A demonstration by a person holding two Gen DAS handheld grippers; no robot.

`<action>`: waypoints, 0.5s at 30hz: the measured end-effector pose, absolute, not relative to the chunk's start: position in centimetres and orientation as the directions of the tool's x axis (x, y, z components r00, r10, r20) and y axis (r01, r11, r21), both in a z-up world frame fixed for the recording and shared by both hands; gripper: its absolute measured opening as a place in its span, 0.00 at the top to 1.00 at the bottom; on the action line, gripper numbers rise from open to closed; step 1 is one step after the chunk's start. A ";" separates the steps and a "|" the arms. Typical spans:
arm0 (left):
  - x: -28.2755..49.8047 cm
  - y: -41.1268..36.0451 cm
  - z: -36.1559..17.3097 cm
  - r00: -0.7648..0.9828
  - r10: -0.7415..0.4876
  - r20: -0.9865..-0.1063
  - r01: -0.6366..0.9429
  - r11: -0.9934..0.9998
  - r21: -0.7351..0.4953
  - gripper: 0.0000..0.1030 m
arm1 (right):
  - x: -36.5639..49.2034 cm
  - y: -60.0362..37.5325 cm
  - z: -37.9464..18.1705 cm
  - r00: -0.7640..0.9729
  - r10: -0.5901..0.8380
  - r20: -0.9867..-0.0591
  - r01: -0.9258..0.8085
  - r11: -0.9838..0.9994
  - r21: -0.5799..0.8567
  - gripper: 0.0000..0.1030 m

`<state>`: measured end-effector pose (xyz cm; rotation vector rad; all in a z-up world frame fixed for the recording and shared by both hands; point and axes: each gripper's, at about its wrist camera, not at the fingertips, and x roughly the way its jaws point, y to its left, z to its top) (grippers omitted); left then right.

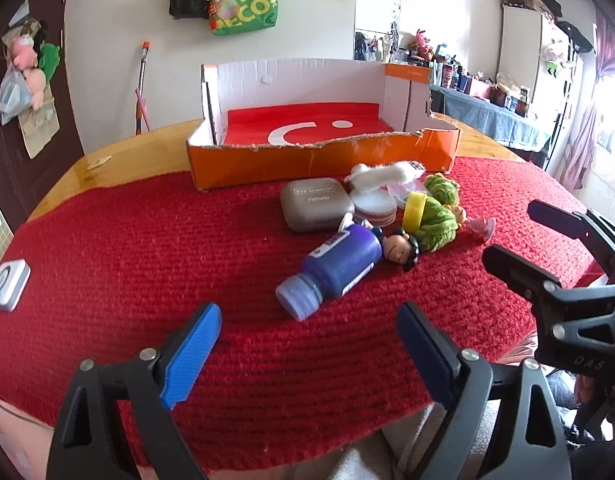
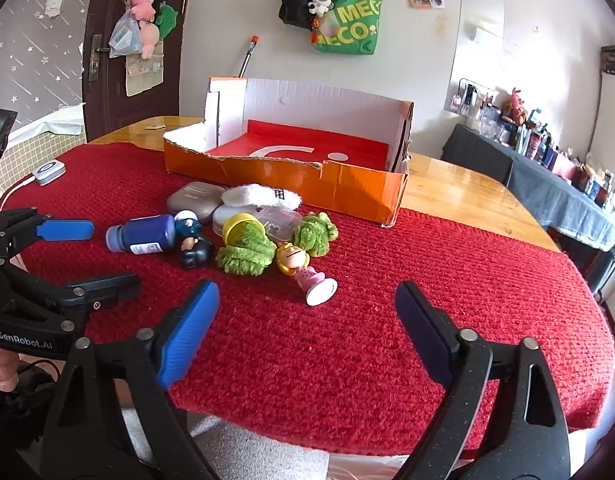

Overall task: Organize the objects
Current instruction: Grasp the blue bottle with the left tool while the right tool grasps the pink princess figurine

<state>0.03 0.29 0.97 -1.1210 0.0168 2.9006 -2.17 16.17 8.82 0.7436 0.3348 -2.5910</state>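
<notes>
Nearest the viewer, both claws hovered low over a red knitted mat (image 1: 147, 240) covering a wooden desk (image 2: 467, 196). The left claw (image 1: 309, 328) had its blue-padded jaws spread wide, holding nothing. The right claw (image 2: 307, 312) was equally wide and empty.

Just ahead of the left claw, slightly to its right, lay a purple bottle (image 1: 335, 268) on its side. Its cap pointed back toward the left claw and its long axis ran away and to the right, so the open jaws sat roughly in line with its cap end, not across its body. From the right claw the same bottle lay well off to the left, broadside on. The left claw was judged the nearer one for that bottle.

Closest to the right claw lay a small pink doll (image 2: 303, 272), fallen over, its round base toward the claw and its yellow head away.

Beyond these sat a loose pile: a dark-haired figurine (image 1: 401, 250) touching the bottle's far end, green plush pieces (image 2: 243, 252), a yellow ring (image 1: 413, 212), a grey eyeshadow case (image 1: 317, 208) and a white fluffy item (image 1: 383, 176).

Farthest back, just behind the pile, stood an orange cardboard box (image 1: 307, 164), its torn front wall low and its inside holding none of the items.
</notes>
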 end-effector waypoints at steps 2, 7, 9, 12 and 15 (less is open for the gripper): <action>-0.2 0.4 1.1 -0.741 0.025 -0.671 -0.040 -0.999 0.008 0.18 | -2.8 16.3 8.7 -0.751 -0.341 -0.565 0.464 -0.882 -0.084 0.20; -1.1 0.1 1.7 -0.754 0.015 -0.656 -0.039 -0.999 0.022 0.21 | -3.8 16.4 8.3 -0.725 -0.352 -0.592 0.466 -0.884 -0.046 0.29; -1.4 0.0 1.7 -0.754 0.012 -0.657 -0.038 -0.999 0.025 0.24 | -4.2 16.5 8.2 -0.713 -0.364 -0.600 0.470 -0.882 -0.024 0.32; -1.9 -0.2 1.7 -0.749 0.020 -0.662 -0.045 -0.999 0.022 0.25 | -4.7 16.5 7.9 -0.700 -0.372 -0.609 0.472 -0.882 -0.004 0.37; -2.1 0.0 1.5 -0.749 0.024 -0.662 -0.057 -0.998 0.028 0.27 | -5.2 16.3 7.7 -0.691 -0.376 -0.617 0.474 -0.880 0.005 0.41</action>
